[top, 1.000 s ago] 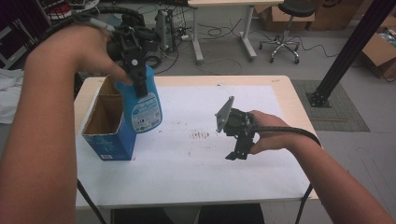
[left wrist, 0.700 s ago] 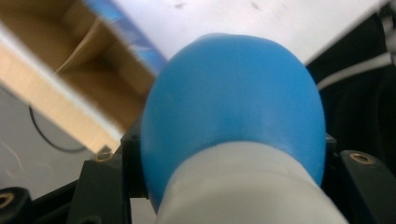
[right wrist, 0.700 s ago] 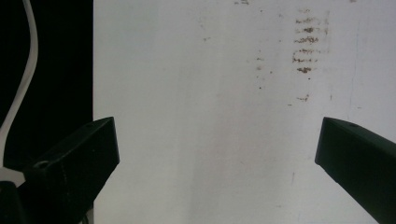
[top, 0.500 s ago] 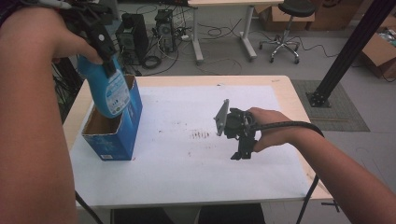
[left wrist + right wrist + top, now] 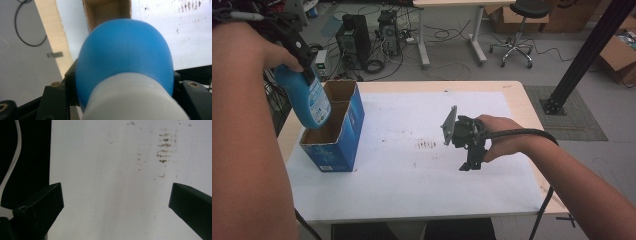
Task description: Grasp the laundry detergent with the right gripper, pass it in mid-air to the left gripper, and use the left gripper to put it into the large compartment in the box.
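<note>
Up at the far left of the table (image 5: 412,200), the left gripper (image 5: 299,52) holds a blue bottle (image 5: 307,100) by its neck, jaws clamped tight on either side just under the white cap (image 5: 132,100). The bottle hangs tilted, its base slanting down toward the open top of a blue cardboard box (image 5: 334,145), and its lower end sits just over the near compartment of that box; whether it touches the cardboard rim cannot be told. From the left gripper view the rounded blue shoulder of the bottle (image 5: 125,52) sits between the black jaws, and beyond it the brown inside of the box (image 5: 107,10) shows directly below. The box stands upright on the white sheet (image 5: 412,170) that covers the table, close to the table's left edge, with its flaps open and two brown compartments visible from above. Well to the right of the box, the right gripper (image 5: 469,165) rests low over the white sheet, held in a hand (image 5: 499,140) and pointing down at it. Its jaws stand wide apart with nothing between them, and the right gripper view shows bare white sheet (image 5: 112,195) in the gap. Some small brown marks (image 5: 427,145) lie on the sheet between the box and the right gripper.
</note>
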Motion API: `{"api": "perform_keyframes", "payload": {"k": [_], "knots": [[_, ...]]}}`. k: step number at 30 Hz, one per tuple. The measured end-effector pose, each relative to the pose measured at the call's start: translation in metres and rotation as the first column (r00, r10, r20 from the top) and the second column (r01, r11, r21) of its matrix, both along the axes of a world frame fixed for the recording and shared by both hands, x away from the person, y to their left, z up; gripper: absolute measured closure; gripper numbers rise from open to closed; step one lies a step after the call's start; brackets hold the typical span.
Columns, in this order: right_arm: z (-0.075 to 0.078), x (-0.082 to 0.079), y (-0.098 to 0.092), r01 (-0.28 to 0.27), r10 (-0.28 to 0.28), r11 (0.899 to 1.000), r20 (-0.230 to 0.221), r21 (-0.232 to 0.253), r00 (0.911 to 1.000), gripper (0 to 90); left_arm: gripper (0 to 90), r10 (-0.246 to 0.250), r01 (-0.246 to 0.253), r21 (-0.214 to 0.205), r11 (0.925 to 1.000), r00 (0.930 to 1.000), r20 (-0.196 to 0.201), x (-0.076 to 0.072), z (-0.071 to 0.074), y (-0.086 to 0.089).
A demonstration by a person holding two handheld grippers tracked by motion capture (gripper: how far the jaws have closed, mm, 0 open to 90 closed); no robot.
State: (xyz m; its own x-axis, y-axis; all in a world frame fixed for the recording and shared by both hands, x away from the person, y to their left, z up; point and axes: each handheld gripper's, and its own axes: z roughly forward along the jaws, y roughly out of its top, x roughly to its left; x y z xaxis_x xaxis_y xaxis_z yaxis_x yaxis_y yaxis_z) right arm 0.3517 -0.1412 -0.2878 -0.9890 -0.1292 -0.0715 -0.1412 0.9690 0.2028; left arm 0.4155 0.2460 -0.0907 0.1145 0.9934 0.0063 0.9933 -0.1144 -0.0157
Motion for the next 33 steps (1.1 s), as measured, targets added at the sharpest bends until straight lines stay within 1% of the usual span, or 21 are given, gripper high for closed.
{"api": "perform_keyframes", "payload": {"k": [7, 8, 9, 10, 11, 13, 14, 15, 17, 19, 20, 22, 24, 25, 26, 27, 29, 33], "knots": [[0.001, 0.000, 0.001, 0.001, -0.001, 1.000, 0.004, -0.002, 1.0000, 0.0, 39.0, 0.050, -0.050, -0.001, 0.9987, 0.9987, -0.013, 0.006, -0.024, 0.000], [0.001, 0.000, 0.001, 0.000, 0.000, 1.000, 0.006, -0.005, 1.0000, 0.0, 39.0, 0.047, -0.047, 0.003, 0.9989, 0.9989, -0.001, 0.007, -0.026, -0.001], [0.001, 0.000, 0.001, 0.000, 0.000, 1.000, 0.006, -0.006, 1.0000, 0.0, 39.0, 0.057, -0.057, 0.003, 0.9984, 0.9984, 0.003, 0.008, -0.029, -0.001], [0.001, 0.000, 0.001, 0.000, 0.000, 1.000, 0.006, -0.006, 1.0000, 0.0, 39.0, 0.057, -0.057, 0.003, 0.9984, 0.9984, 0.003, 0.008, -0.029, -0.001], [0.000, -0.001, 0.001, -0.004, 0.004, 1.000, 0.001, -0.005, 1.0000, 0.0, 39.0, 0.077, -0.077, 0.003, 0.9970, 0.9970, 0.008, 0.010, -0.035, -0.002], [-0.001, -0.002, 0.001, -0.007, 0.007, 1.000, 0.002, -0.010, 1.0000, 0.0, 39.0, 0.072, -0.073, 0.014, 0.9973, 0.9972, 0.018, 0.011, -0.039, -0.002], [-0.001, -0.002, 0.001, -0.007, 0.007, 1.000, 0.002, -0.010, 1.0000, 0.0, 39.0, 0.072, -0.073, 0.014, 0.9973, 0.9972, 0.018, 0.011, -0.039, -0.002], [-0.004, -0.003, 0.001, -0.013, 0.013, 1.000, -0.004, -0.019, 0.9999, 0.0, 39.0, 0.091, -0.091, 0.012, 0.9958, 0.9957, 0.018, 0.011, -0.045, -0.002], [-0.006, -0.004, 0.000, -0.015, 0.015, 1.000, -0.007, -0.023, 0.9999, 0.0, 39.0, 0.087, -0.087, 0.015, 0.9961, 0.9962, 0.003, 0.012, -0.052, -0.003], [-0.008, -0.004, 0.000, -0.016, 0.016, 1.000, -0.008, -0.026, 0.9998, 0.0, 39.0, 0.088, -0.088, 0.008, 0.9961, 0.9961, -0.008, 0.013, -0.060, -0.004], [-0.008, -0.004, 0.000, -0.016, 0.016, 1.000, -0.008, -0.026, 0.9998, 0.0, 39.0, 0.088, -0.088, 0.008, 0.9961, 0.9961, -0.008, 0.013, -0.060, -0.004], [-0.009, -0.004, -0.001, -0.016, 0.016, 1.000, -0.013, -0.027, 0.9998, 0.0, 39.0, 0.087, -0.087, 0.001, 0.9962, 0.9959, -0.024, 0.015, -0.073, -0.004], [-0.010, -0.005, -0.001, -0.016, 0.016, 0.999, -0.012, -0.028, 0.9998, 0.0, 39.0, 0.088, -0.088, 0.004, 0.9961, 0.9956, -0.031, 0.016, -0.081, -0.004], [-0.010, -0.005, -0.002, -0.016, 0.015, 0.999, -0.014, -0.028, 0.9998, 0.0, 39.0, 0.086, -0.086, 0.004, 0.9963, 0.9958, -0.032, 0.017, -0.084, -0.003], [-0.010, -0.005, -0.002, -0.016, 0.015, 0.999, -0.014, -0.028, 0.9998, 0.0, 39.1, 0.086, -0.086, 0.004, 0.9963, 0.9958, -0.032, 0.017, -0.084, -0.003], [-0.010, -0.005, -0.002, -0.015, 0.015, 0.999, -0.016, -0.028, 0.9998, 0.0, 39.0, 0.093, -0.093, 0.003, 0.9956, 0.9951, -0.031, 0.017, -0.090, -0.003], [-0.010, -0.005, -0.003, -0.015, 0.015, 1.000, -0.015, -0.027, 0.9998, 0.0, 39.0, 0.089, -0.089, 0.004, 0.9961, 0.9957, -0.026, 0.017, -0.096, -0.003], [-0.012, -0.005, -0.004, -0.011, 0.010, 1.000, -0.017, -0.026, 0.9998, 0.0, 39.0, 0.087, -0.087, 0.008, 0.9962, 0.9955, -0.037, 0.019, -0.107, -0.003]]}}
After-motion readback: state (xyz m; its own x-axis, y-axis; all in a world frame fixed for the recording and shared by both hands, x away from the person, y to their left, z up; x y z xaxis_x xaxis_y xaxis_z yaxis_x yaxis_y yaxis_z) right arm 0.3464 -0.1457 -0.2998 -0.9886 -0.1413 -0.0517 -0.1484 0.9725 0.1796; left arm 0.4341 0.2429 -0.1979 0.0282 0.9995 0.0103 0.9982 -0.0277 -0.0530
